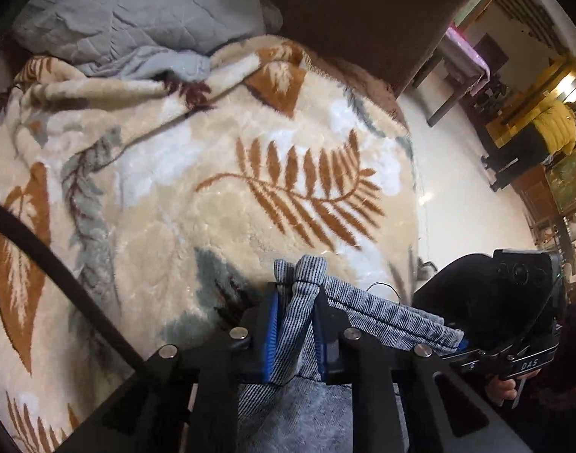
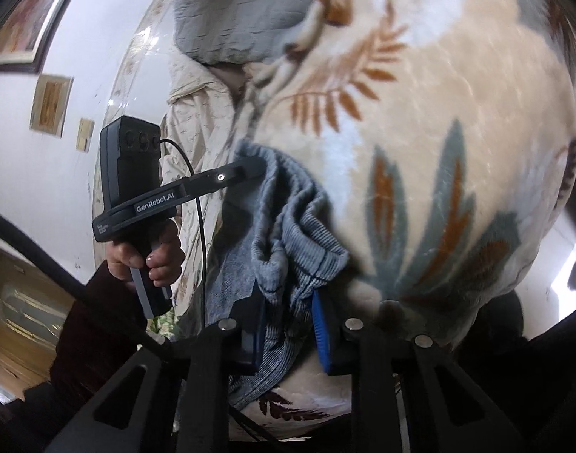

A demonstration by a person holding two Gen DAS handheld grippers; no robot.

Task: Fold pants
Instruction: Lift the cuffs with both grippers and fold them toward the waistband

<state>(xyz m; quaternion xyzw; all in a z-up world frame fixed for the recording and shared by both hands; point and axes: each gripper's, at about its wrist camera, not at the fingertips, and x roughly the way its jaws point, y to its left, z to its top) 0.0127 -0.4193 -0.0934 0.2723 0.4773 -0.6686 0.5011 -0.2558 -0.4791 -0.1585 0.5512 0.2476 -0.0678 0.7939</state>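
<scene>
Where gripped, pants between both tongs

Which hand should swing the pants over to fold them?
Probably the left. Both the left gripper and right gripper pinch the grey pants, but the left one faces a wide open stretch of leaf-patterned blanket to lay them on.

Blanket lay flat and unobstructed from 10 to 2 o'clock ahead of the left gripper. Grey quilt was heaped at 11 o'clock; right gripper crowded 3 o'clock.
</scene>
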